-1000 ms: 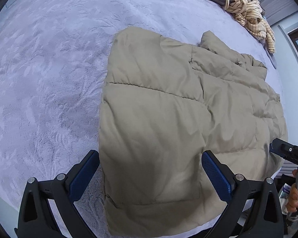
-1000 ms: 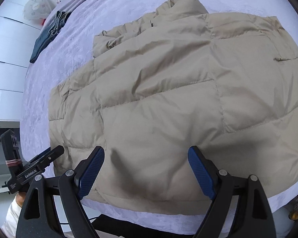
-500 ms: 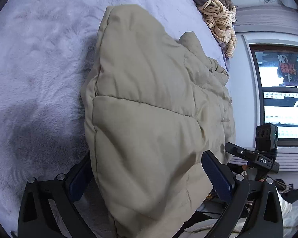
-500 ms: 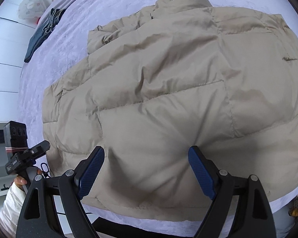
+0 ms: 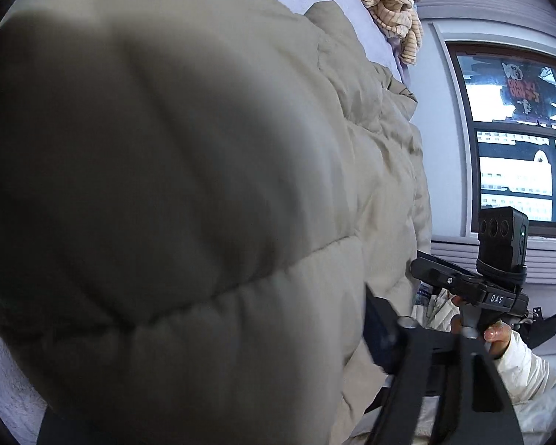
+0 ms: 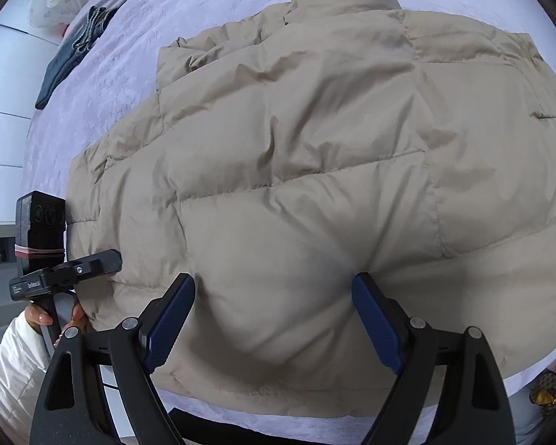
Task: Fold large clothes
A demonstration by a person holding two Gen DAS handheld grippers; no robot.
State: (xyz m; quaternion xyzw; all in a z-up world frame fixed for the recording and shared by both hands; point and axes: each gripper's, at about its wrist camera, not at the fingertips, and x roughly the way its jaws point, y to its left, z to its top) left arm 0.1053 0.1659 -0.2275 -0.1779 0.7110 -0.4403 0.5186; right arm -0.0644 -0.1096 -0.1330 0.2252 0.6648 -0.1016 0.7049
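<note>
The left gripper [image 6: 109, 259] was at the left edge of the jacket [image 6: 315, 148], held by a hand [image 6: 55, 319] in a white sleeve [image 6: 11, 371]. Its jaws were closing with the padded cloth bulging between them; one finger was hidden behind the cloth. The right gripper [image 6: 272, 319] pointed steeply down over the near hem, its blue pads [image 6: 170, 322] standing wide apart and not pinching. The right hand [image 5: 495, 337] held its handle.

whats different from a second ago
The left tongs dropped in low on the beige puffer jacket, whose edge now bulges between their closing jaws. The right tongs stayed open above the jacket, which still lies on the lilac bedspread.
</note>
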